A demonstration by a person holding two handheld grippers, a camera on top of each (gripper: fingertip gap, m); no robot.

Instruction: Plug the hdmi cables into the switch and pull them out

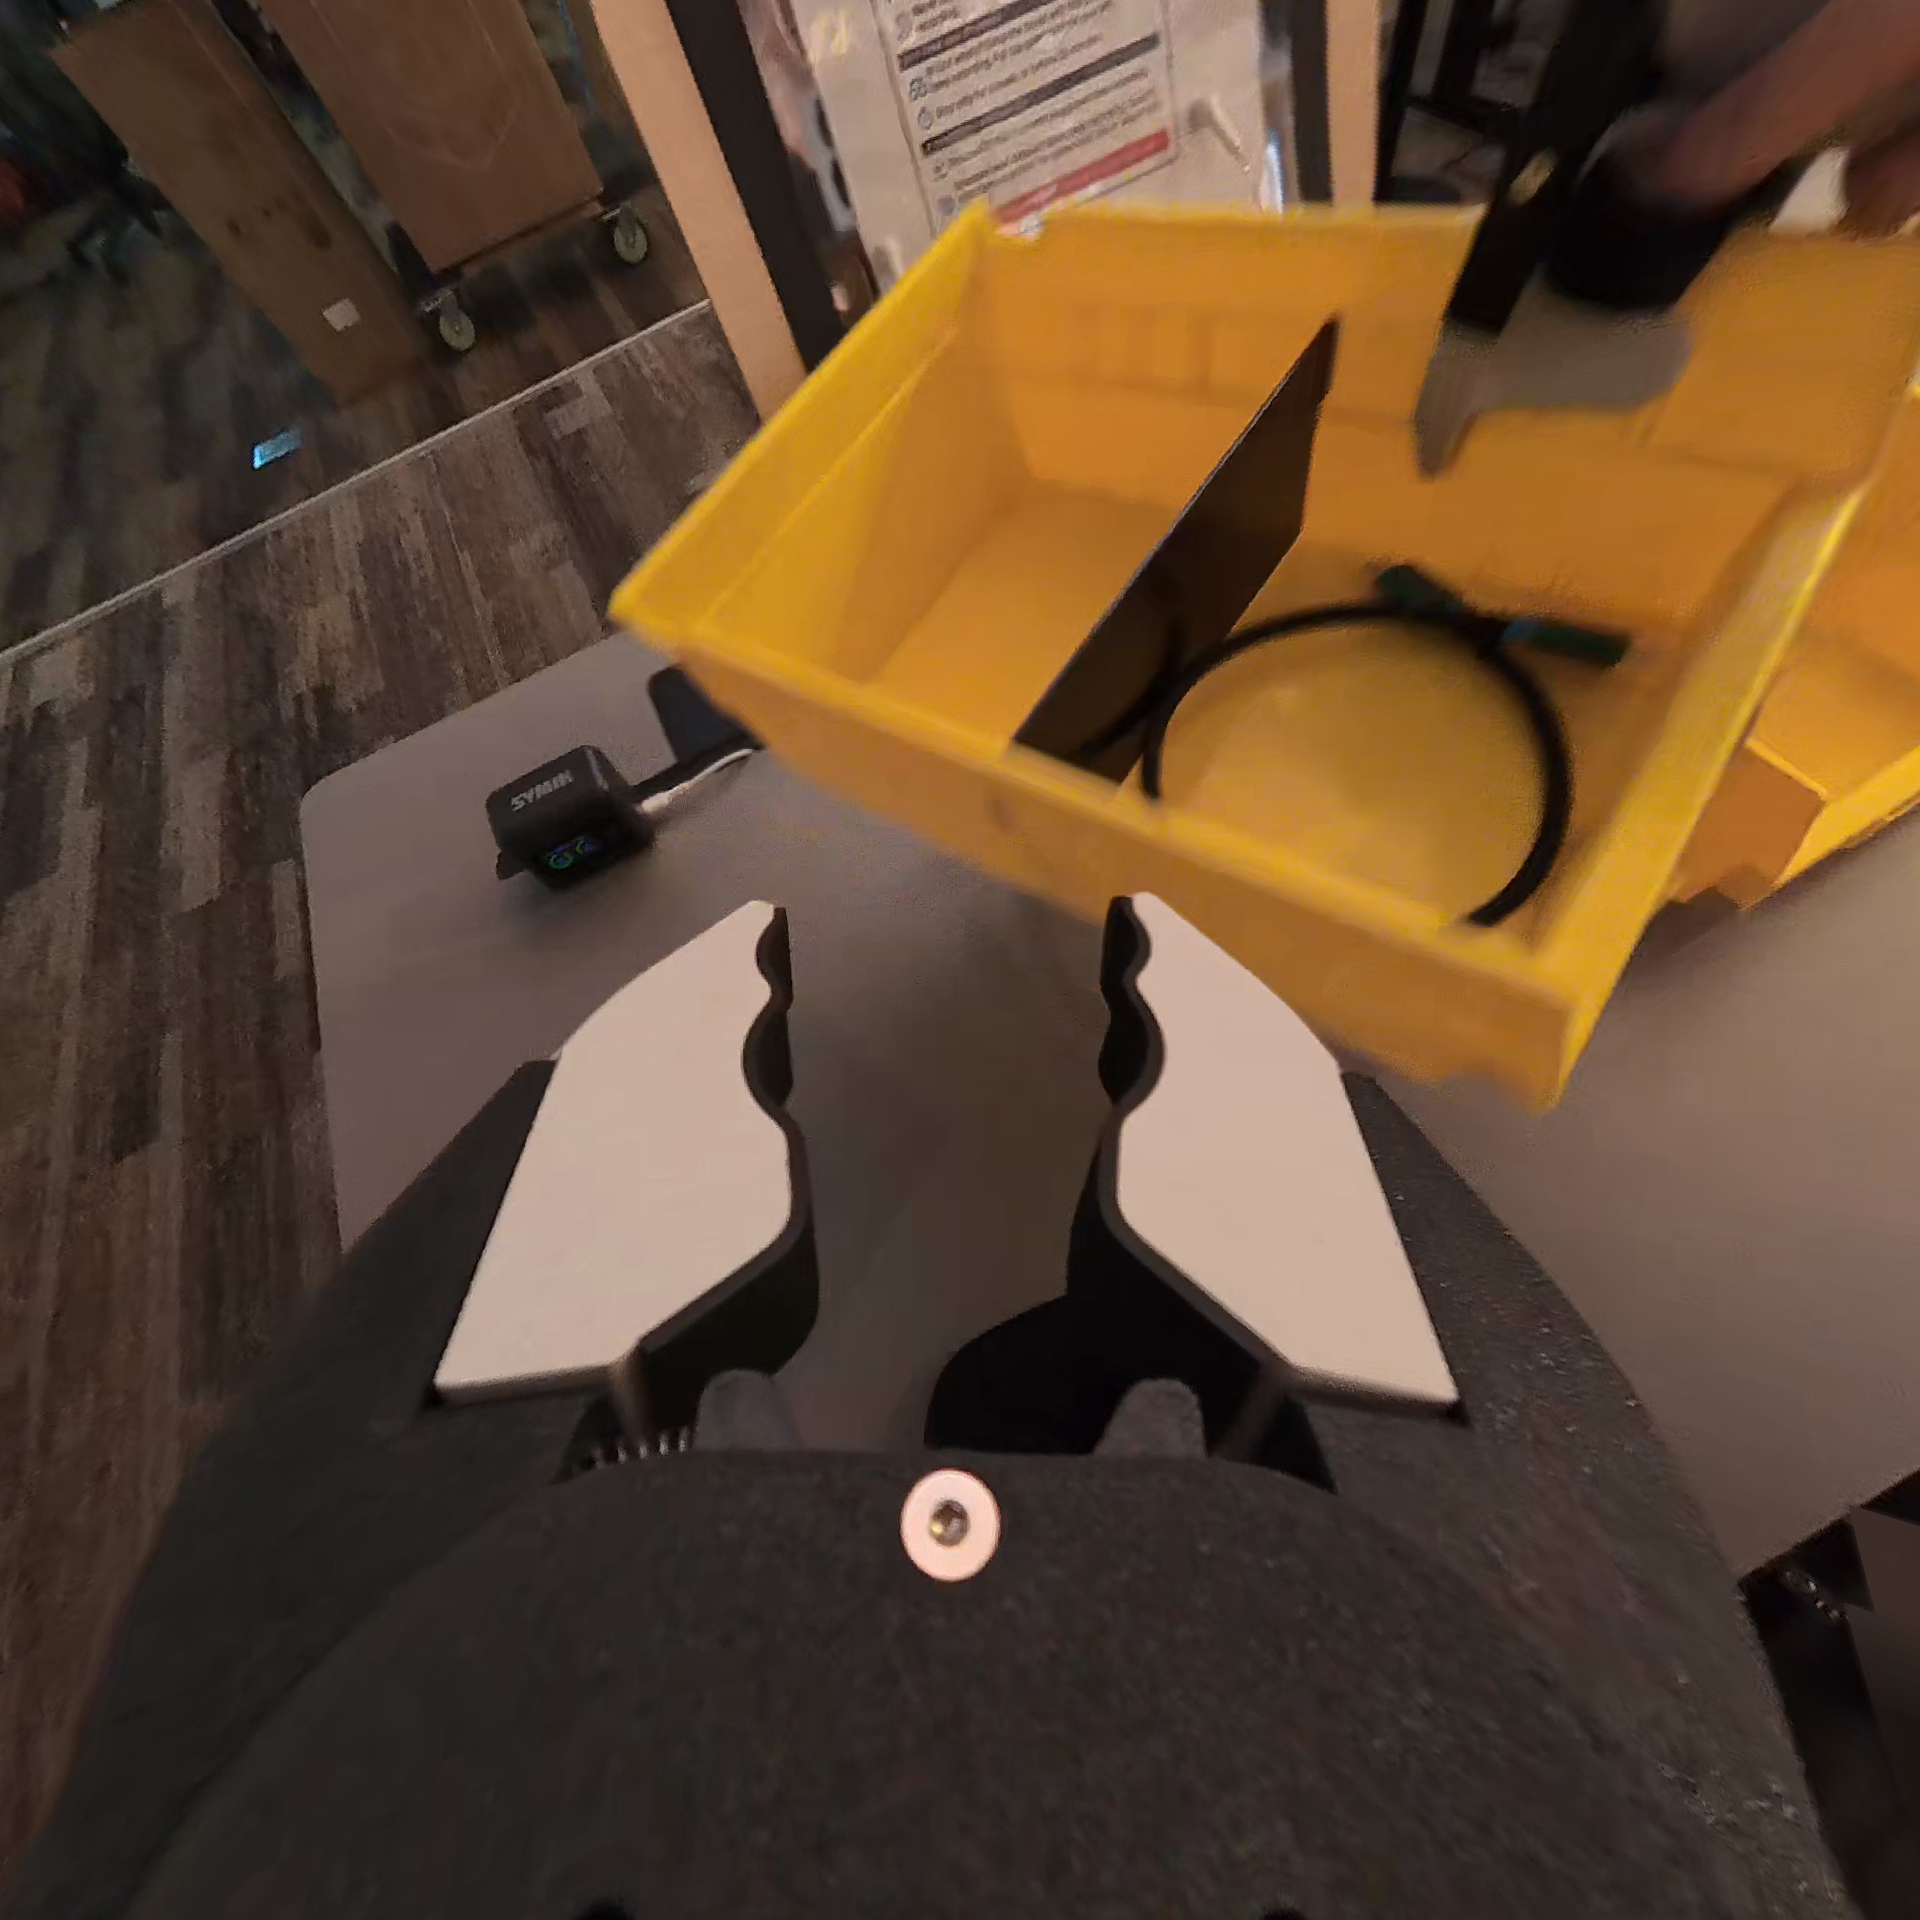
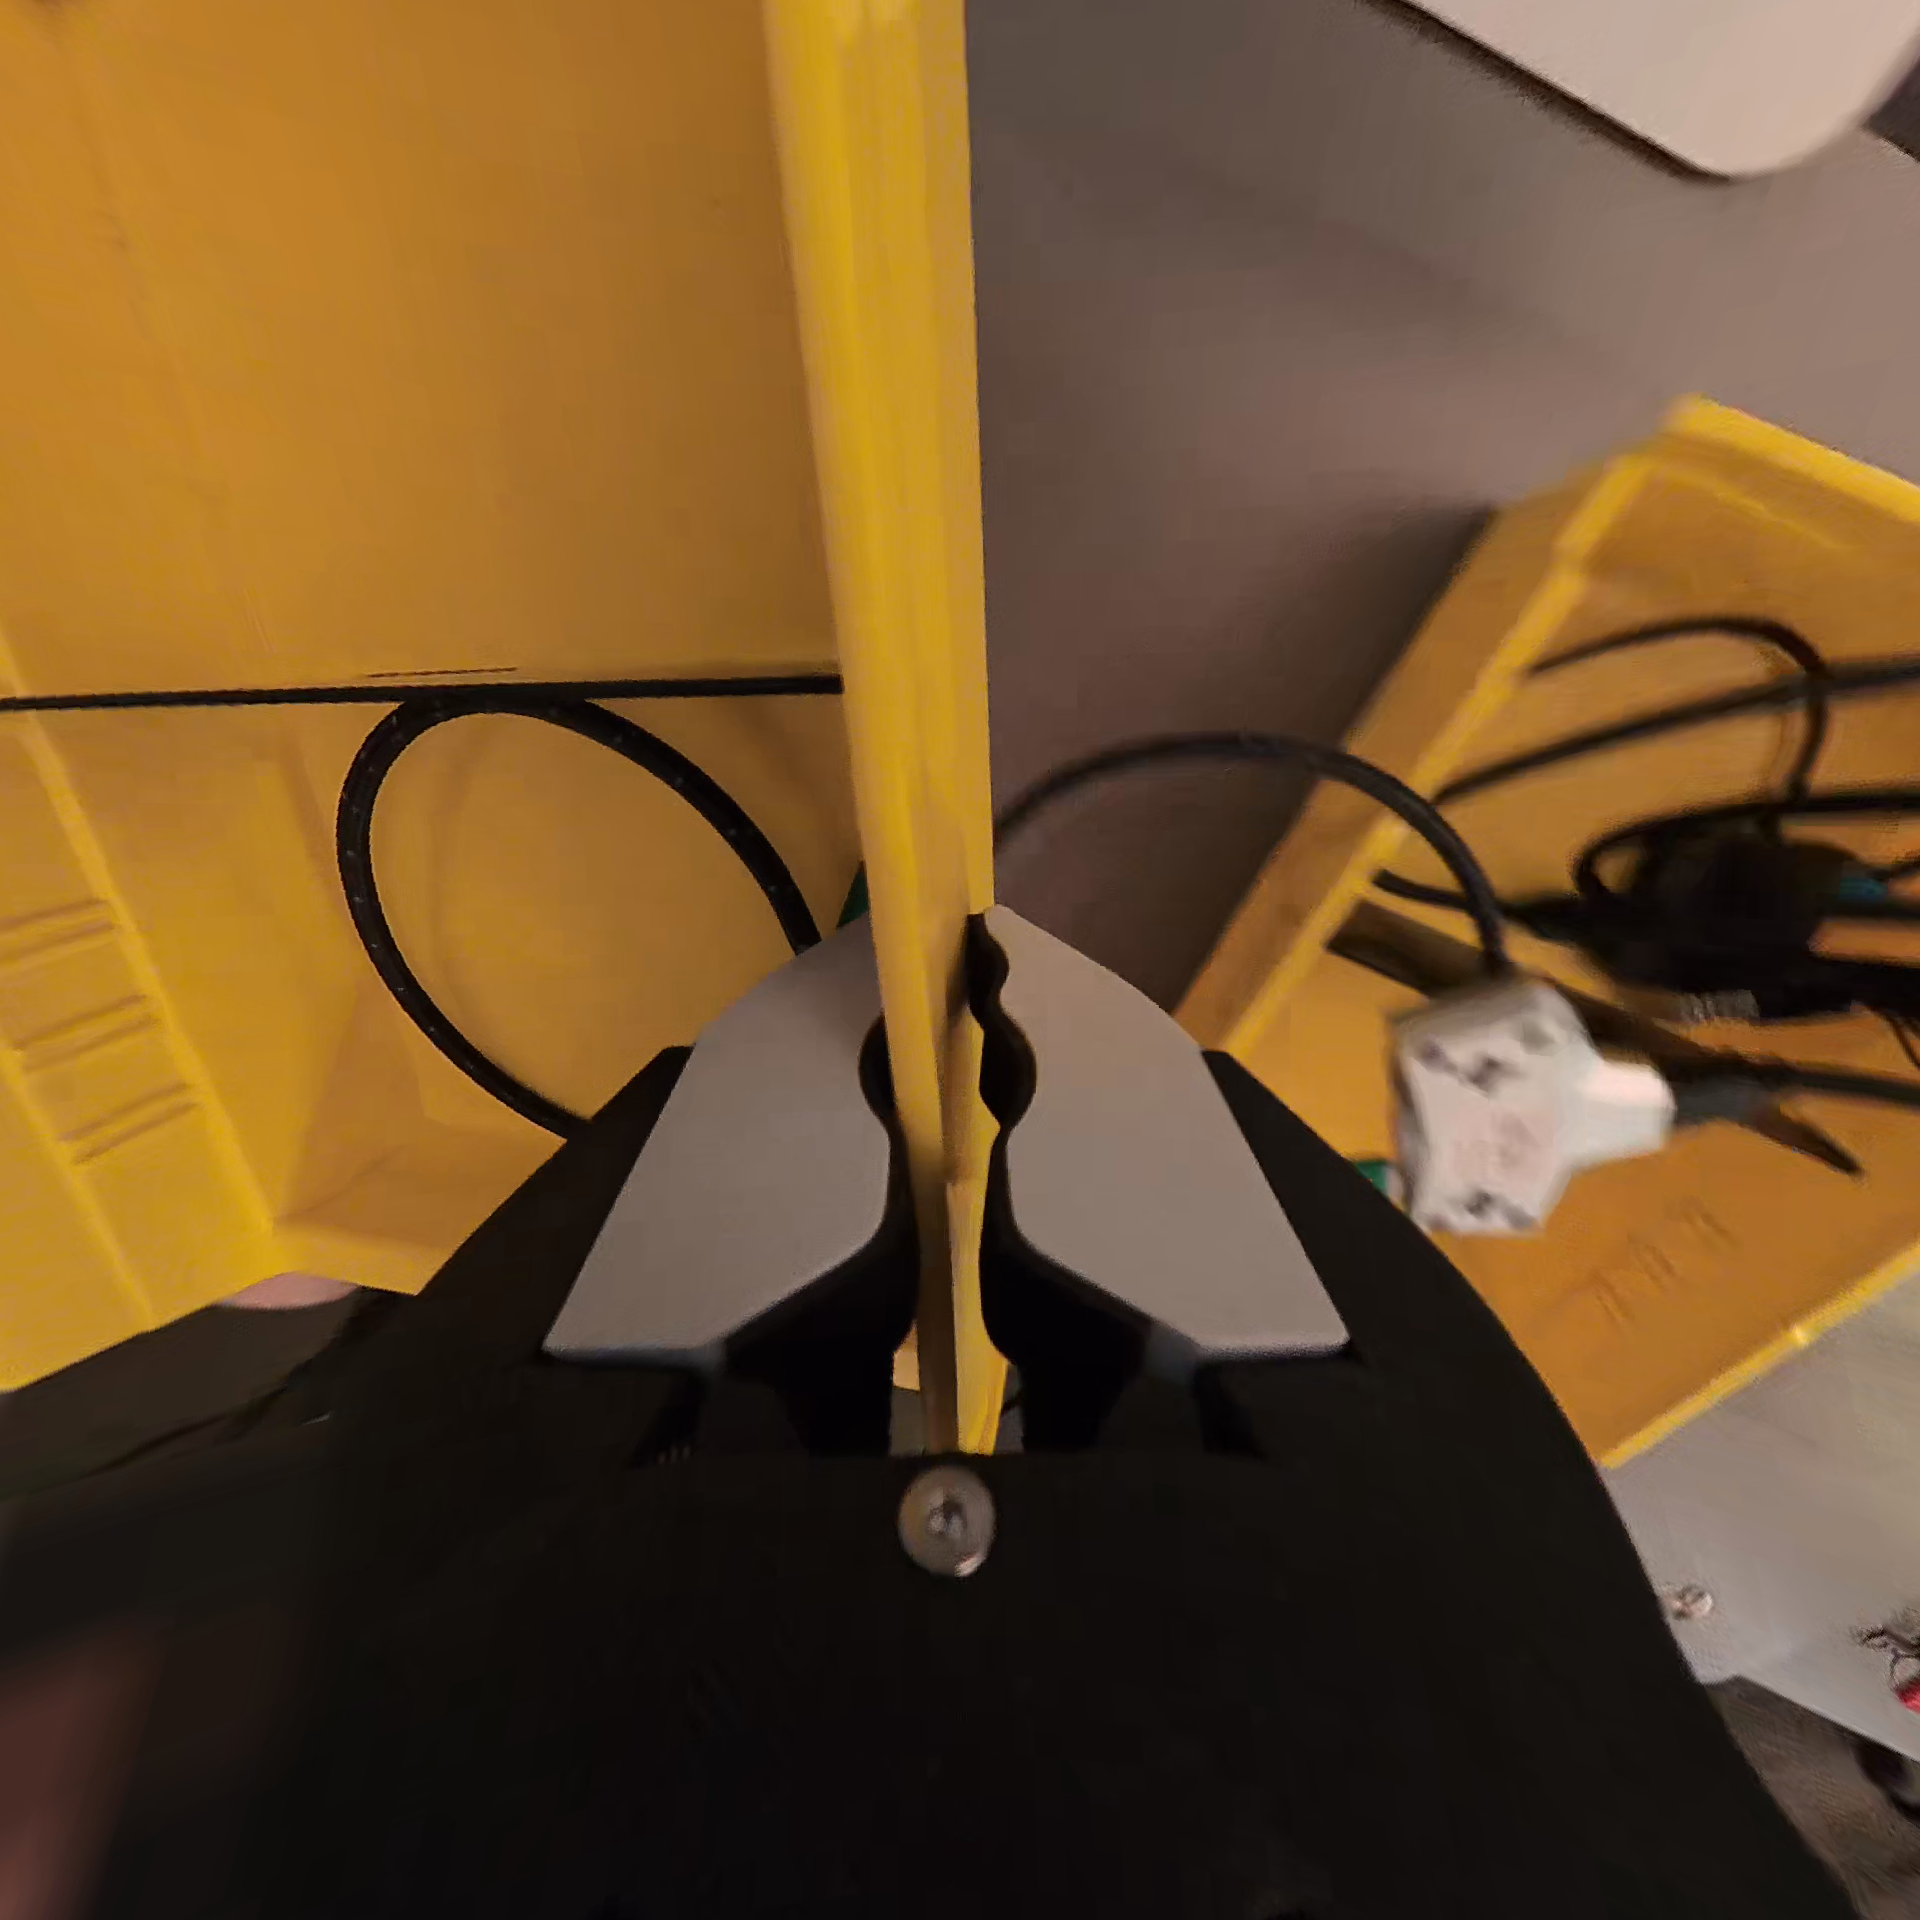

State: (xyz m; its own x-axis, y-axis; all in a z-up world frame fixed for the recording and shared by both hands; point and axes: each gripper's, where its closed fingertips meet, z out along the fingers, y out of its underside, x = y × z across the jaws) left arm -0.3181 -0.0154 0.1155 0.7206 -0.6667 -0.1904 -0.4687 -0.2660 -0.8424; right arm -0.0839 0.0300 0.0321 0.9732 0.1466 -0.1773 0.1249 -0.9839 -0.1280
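My right gripper (image 2: 930, 930) is shut on the side wall of a yellow bin (image 2: 416, 312) and holds it tilted above the table. That bin (image 1: 831, 488) has a black divider (image 1: 1216, 561) and holds a coiled black cable (image 1: 1351, 615) with green plugs (image 1: 1558, 639). The cable loop also shows in the right wrist view (image 2: 353, 831). The right gripper's fingers (image 1: 1455, 405) show on the bin's far wall. A white switch (image 2: 1496, 1112) with a black lead lies over a second yellow bin (image 2: 1558, 1299) full of black cables (image 2: 1745, 904). My left gripper (image 1: 940, 925) is open and empty, in front of the lifted bin.
A small black device with a lit display (image 1: 571, 821) sits on the grey table (image 1: 520, 1039) near its left edge. Wood-pattern floor and cardboard boxes on carts (image 1: 468, 135) lie beyond. A white object (image 2: 1662, 62) sits at the table's far side. The tips of one gripper are about 25 cm away from the tips of the other. My left tips are about 40 cm from the white switch (image 2: 1496, 1112), my right tips only 15 cm.
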